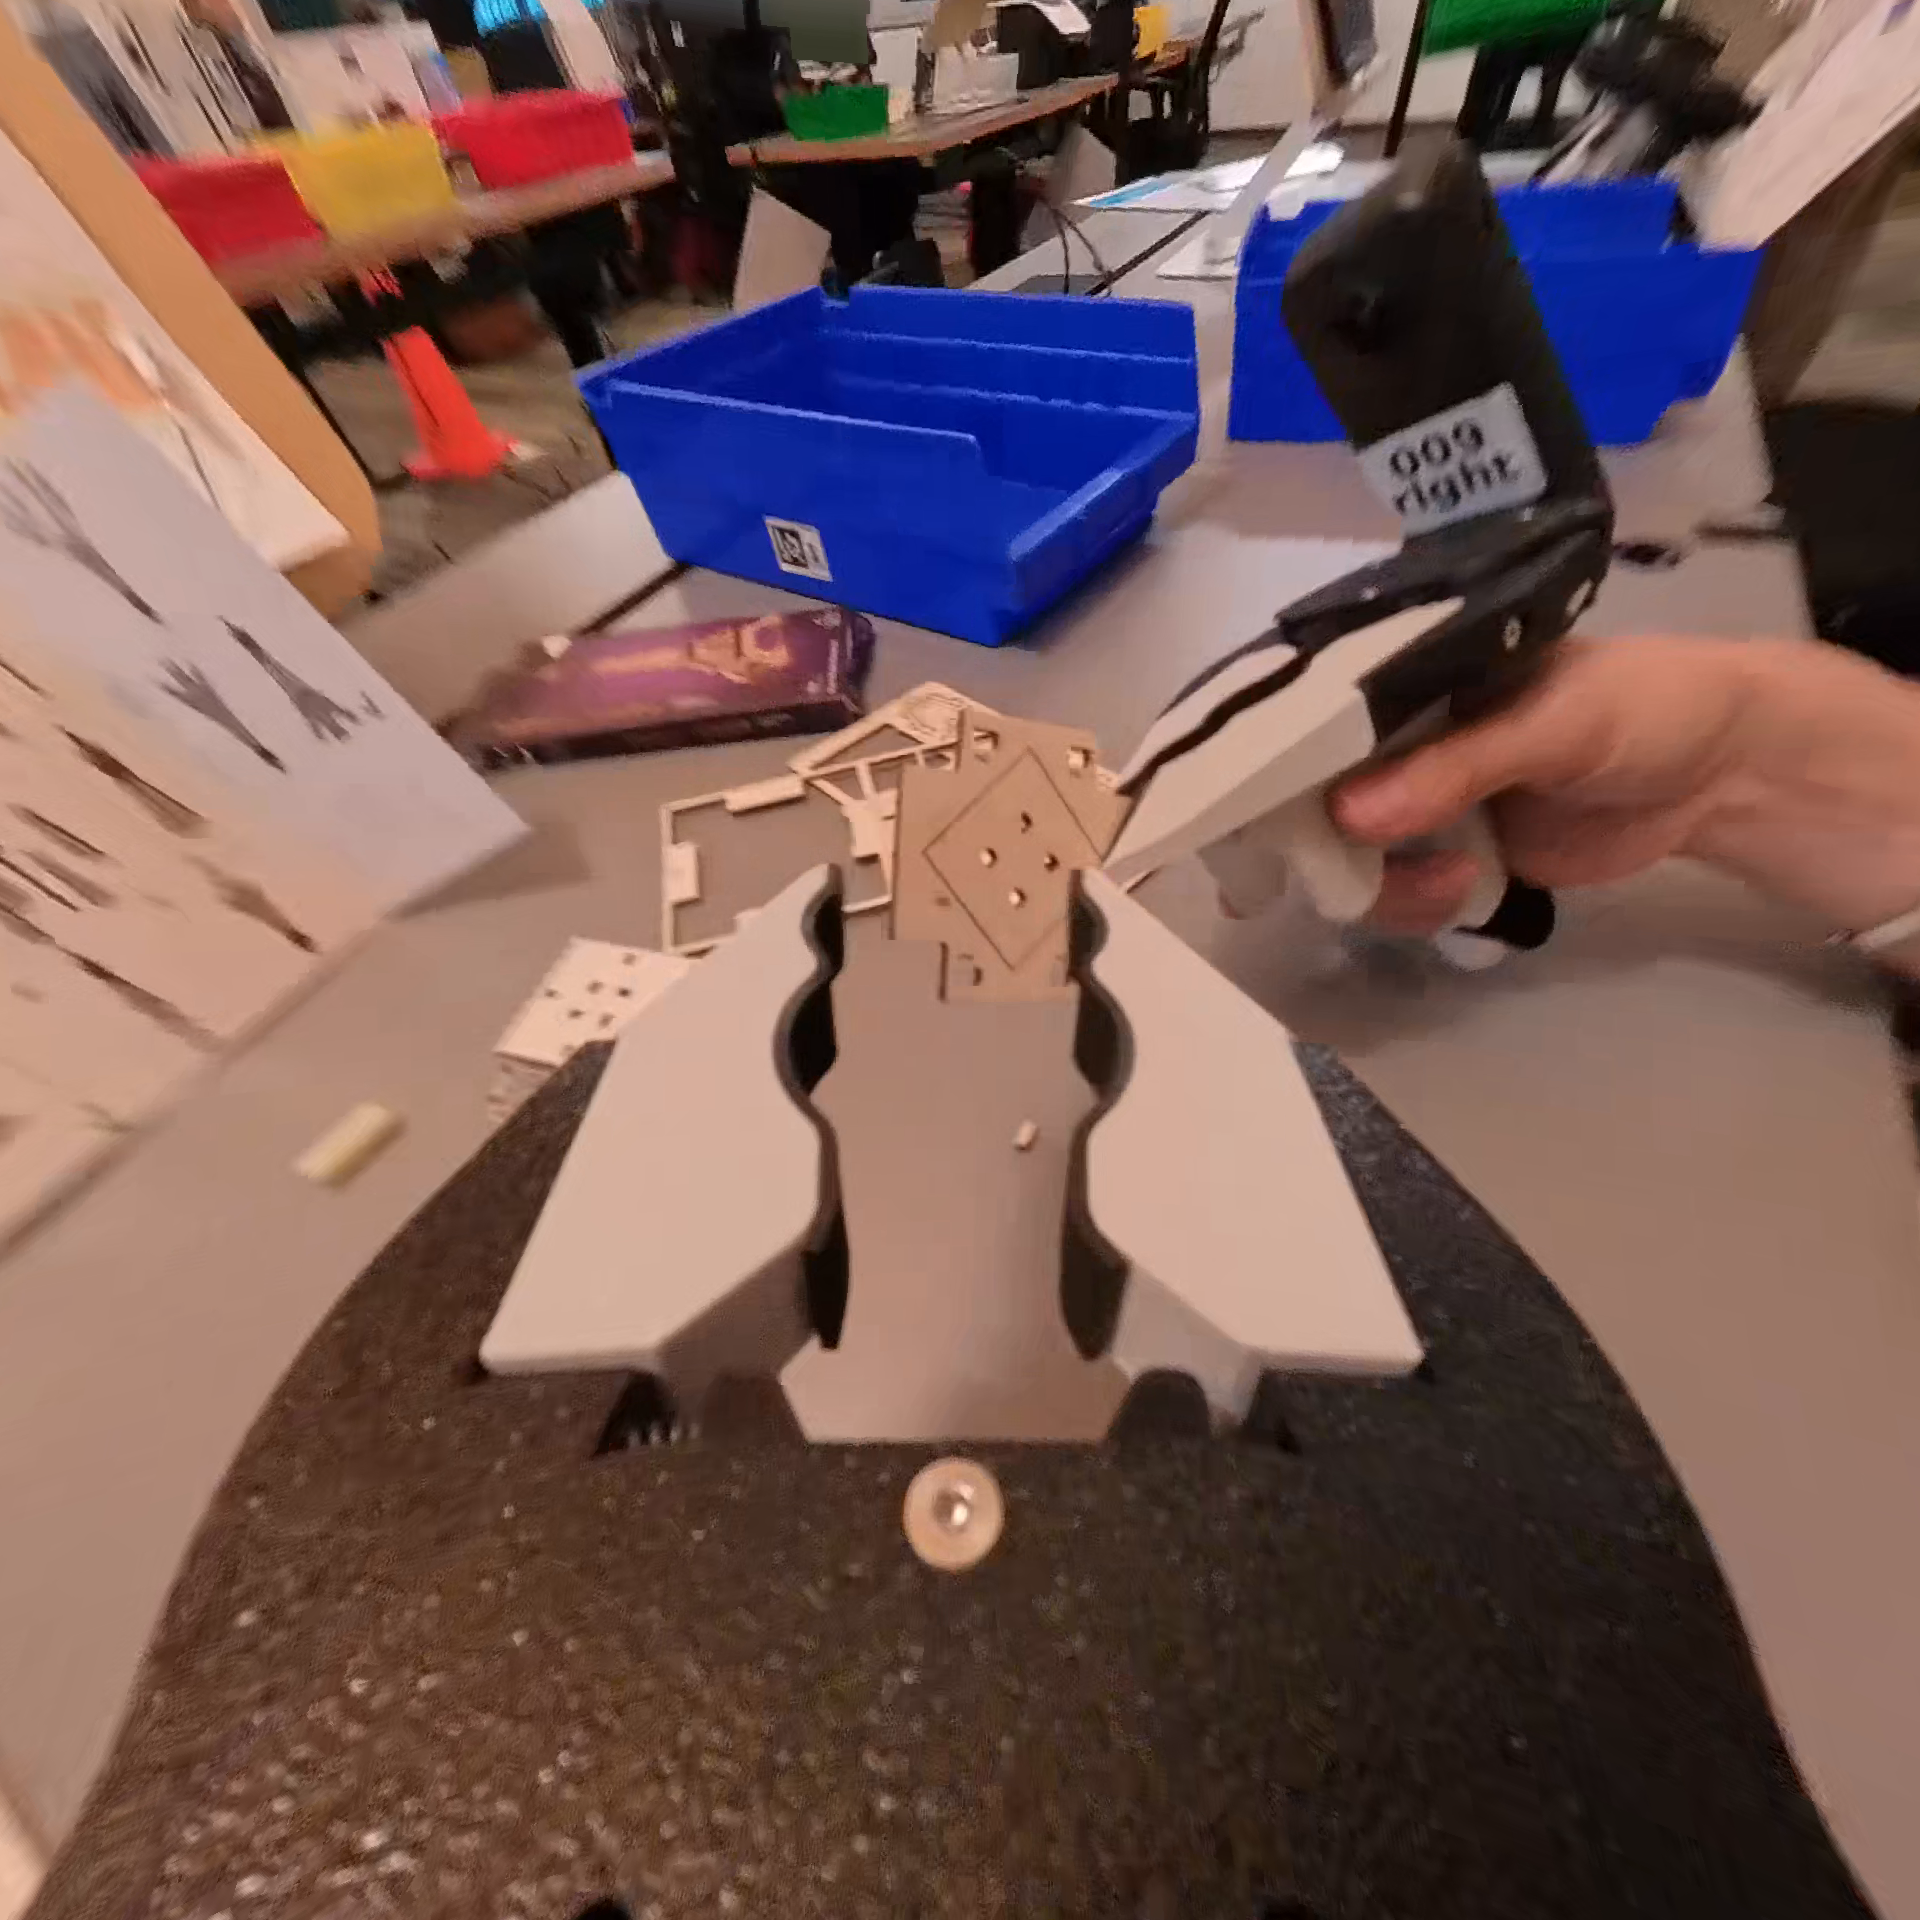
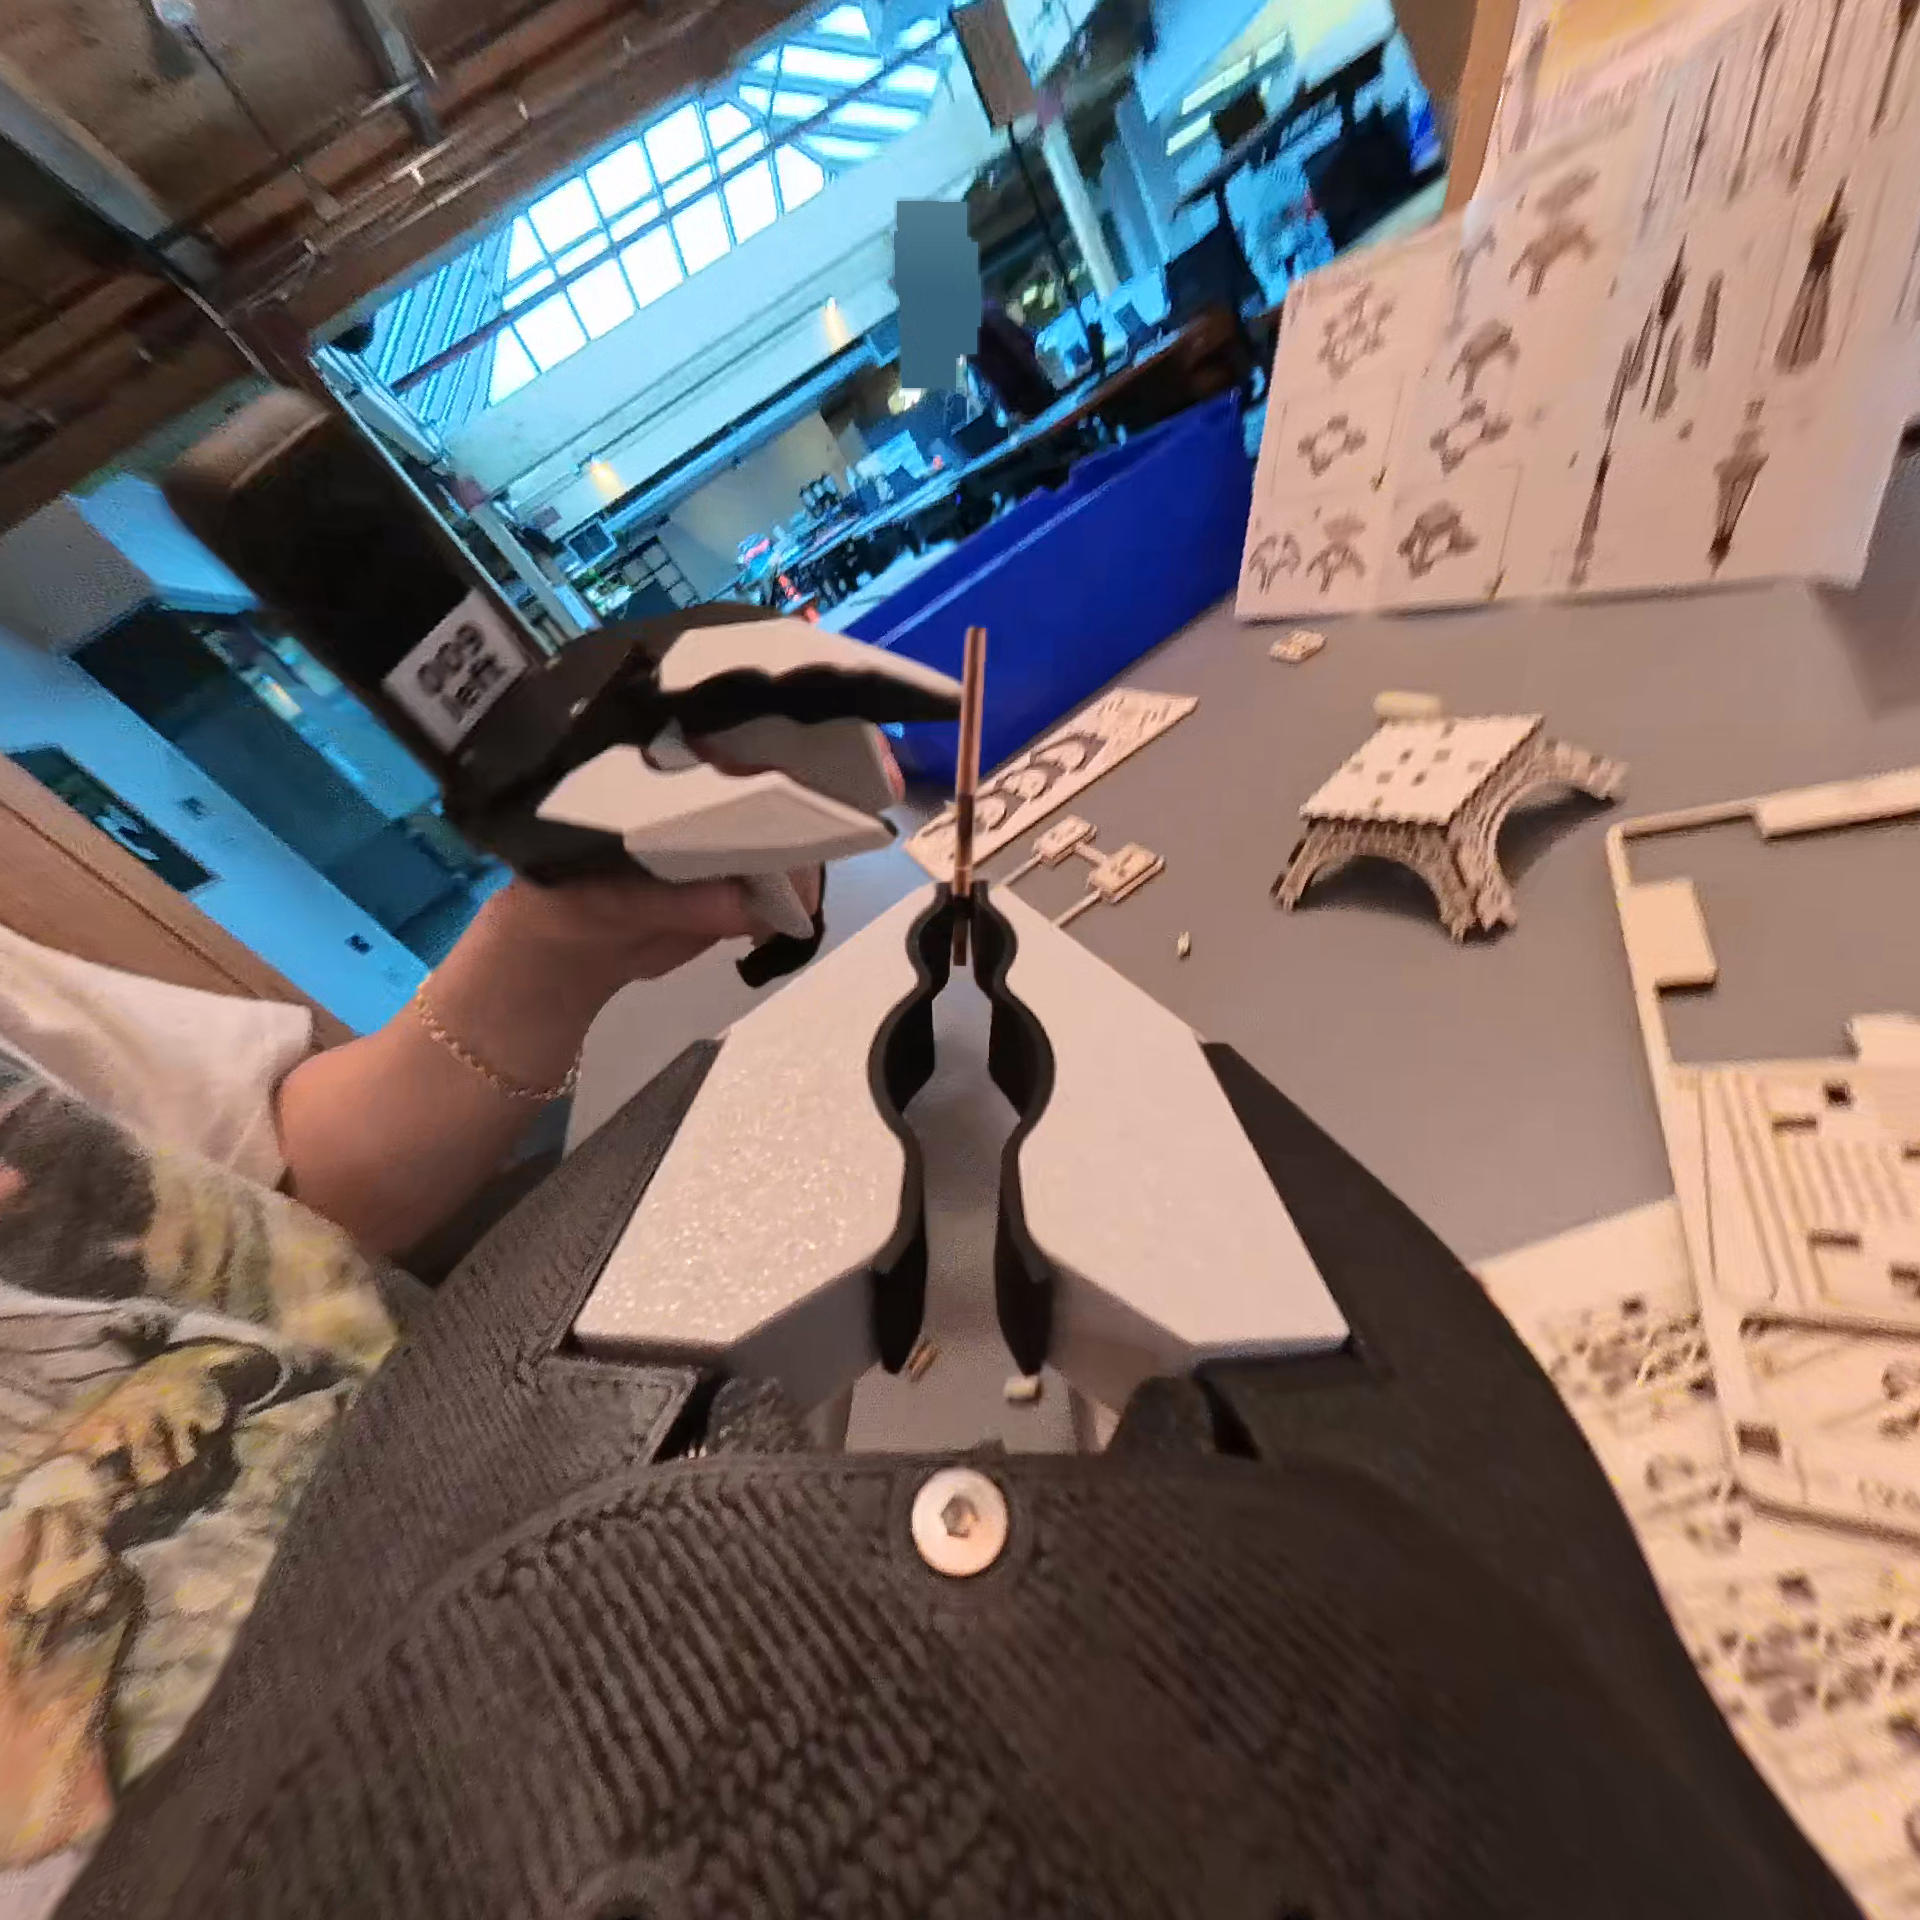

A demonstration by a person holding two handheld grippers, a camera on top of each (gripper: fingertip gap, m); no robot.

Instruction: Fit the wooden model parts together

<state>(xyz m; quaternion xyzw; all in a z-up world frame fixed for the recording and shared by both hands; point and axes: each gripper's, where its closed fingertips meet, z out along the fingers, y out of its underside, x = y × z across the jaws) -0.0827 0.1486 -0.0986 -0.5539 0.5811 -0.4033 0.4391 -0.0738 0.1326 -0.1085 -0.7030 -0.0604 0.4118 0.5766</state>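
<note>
From the left wrist view, the left tongs point(image 1: 956, 894) stand wide apart with nothing pinched; a flat wooden sheet point(image 1: 1003, 842) with a punched diamond panel is raised just past their tips. The right tongs point(image 1: 1127, 795) come in from the right and grip that sheet by its edge. On the grey worktop point(image 1: 1558, 1143) lie a purple box point(image 1: 675, 691) and a blue bin point(image 1: 904, 447).

From the right wrist view, the right tongs point(image 2: 961, 914) are closed on the sheet point(image 2: 971, 748), seen edge-on and upright. The left tongs point(image 2: 914, 758) are parted beside it; I cannot tell whether they touch. An arched wooden base point(image 2: 1444, 810) stands well apart on the worktop point(image 2: 1351, 1039).
</note>
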